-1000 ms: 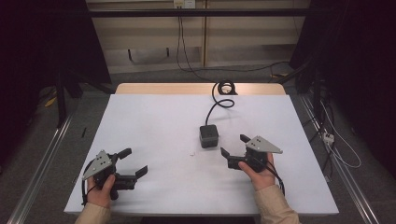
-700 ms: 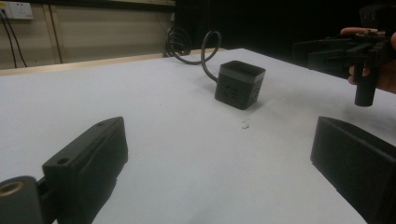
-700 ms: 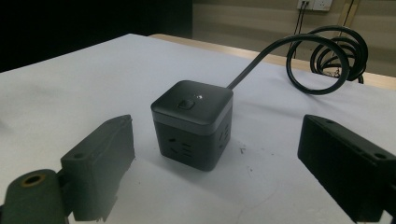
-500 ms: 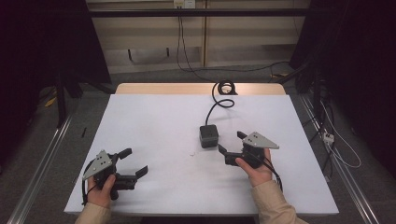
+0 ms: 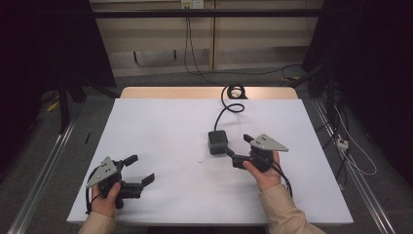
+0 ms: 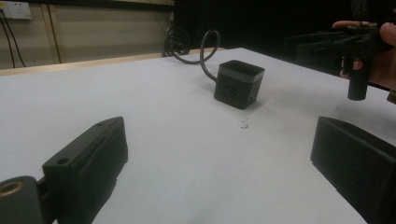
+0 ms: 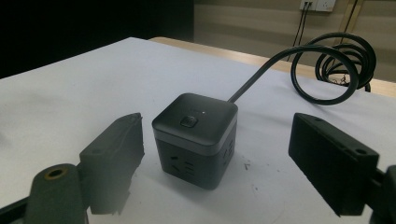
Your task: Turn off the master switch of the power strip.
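Near the middle of the white table (image 5: pixel 160 126) sits a cube power strip (image 5: pixel 217 142) (cable coiled behind). With jaws spread, the right gripper (image 5: pixel 237 148) frames it, seemingly approaching; closing squarely comes next. Well apart, the left gripper (image 5: pixel 139 170) gapes, empty.

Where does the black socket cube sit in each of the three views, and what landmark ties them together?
High view: the cube sits right of table centre, just ahead of the right gripper.
Left gripper view: upper middle, far beyond the open jaws.
Right gripper view: centre, close, between the open jaws.
Shared landmark: its coiled cable at the table's far edge.
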Demonstrator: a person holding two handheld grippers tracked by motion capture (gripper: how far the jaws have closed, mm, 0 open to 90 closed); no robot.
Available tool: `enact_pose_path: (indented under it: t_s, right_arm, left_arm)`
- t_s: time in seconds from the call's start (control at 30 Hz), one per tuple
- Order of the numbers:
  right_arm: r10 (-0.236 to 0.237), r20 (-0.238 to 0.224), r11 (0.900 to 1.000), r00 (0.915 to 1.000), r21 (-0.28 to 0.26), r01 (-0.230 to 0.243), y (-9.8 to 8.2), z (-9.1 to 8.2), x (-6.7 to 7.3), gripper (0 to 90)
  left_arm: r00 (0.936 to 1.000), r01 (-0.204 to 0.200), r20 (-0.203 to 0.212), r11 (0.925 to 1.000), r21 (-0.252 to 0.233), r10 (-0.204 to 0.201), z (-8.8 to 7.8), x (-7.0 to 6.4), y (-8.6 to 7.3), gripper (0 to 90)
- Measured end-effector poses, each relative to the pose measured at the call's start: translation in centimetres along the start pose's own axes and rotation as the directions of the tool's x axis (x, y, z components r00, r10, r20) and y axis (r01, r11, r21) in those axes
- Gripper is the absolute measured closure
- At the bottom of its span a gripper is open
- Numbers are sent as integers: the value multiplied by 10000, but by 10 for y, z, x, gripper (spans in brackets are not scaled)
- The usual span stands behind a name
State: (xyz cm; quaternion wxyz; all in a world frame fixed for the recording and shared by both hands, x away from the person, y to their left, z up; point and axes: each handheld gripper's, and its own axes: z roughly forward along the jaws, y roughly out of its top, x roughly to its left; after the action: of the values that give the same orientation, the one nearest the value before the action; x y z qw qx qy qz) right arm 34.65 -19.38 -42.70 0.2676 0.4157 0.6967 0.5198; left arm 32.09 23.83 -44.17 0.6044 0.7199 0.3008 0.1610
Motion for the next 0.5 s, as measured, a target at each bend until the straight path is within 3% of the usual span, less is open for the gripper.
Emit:
enact_pose_path:
  t_s: [0.23,0.5]
  right_arm:
    - [42,46,10000,10000,13,-42,2,3,0,215]
    - [124,-56,9999,9999,52,-124,5,9,2,314]
  left_arm:
    - [10000,30,16,10000,-1,-30,0,0,0,38]
    - [10000,-6,17,10000,-15,6,0,0,0,38]
